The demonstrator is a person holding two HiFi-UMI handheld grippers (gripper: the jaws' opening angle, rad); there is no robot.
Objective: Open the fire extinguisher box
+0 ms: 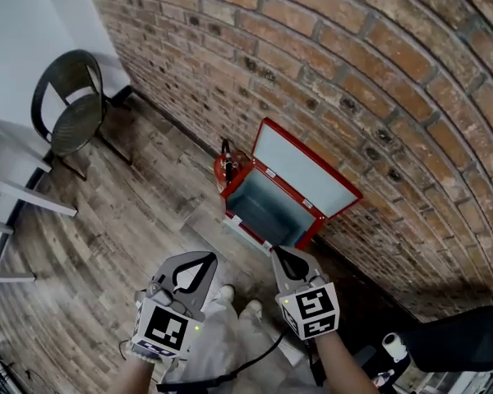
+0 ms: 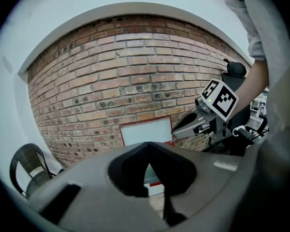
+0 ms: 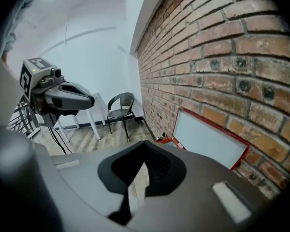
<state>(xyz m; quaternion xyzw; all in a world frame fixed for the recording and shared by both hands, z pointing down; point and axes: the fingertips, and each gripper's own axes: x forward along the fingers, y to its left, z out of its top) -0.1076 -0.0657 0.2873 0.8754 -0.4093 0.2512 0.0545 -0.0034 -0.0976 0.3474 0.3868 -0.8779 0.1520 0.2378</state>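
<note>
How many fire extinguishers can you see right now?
1: an extinguisher stands at the open box's left end, by the brick wall. None shows inside the box.

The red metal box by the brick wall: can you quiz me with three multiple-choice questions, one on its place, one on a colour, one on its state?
1. Where does the red metal box stand?
A) on a table
B) on the wooden floor against the brick wall
C) on a chair

2. What colour is the inside of its lid?
A) pale grey
B) black
C) yellow

3. What state is the lid in?
A) shut
B) raised open
C) removed, flat on the floor

Answers:
1 B, it sits on the planks at the wall's foot.
2 A, the panel within the red frame is pale.
3 B, the lid stands up and the box's inside shows.
</note>
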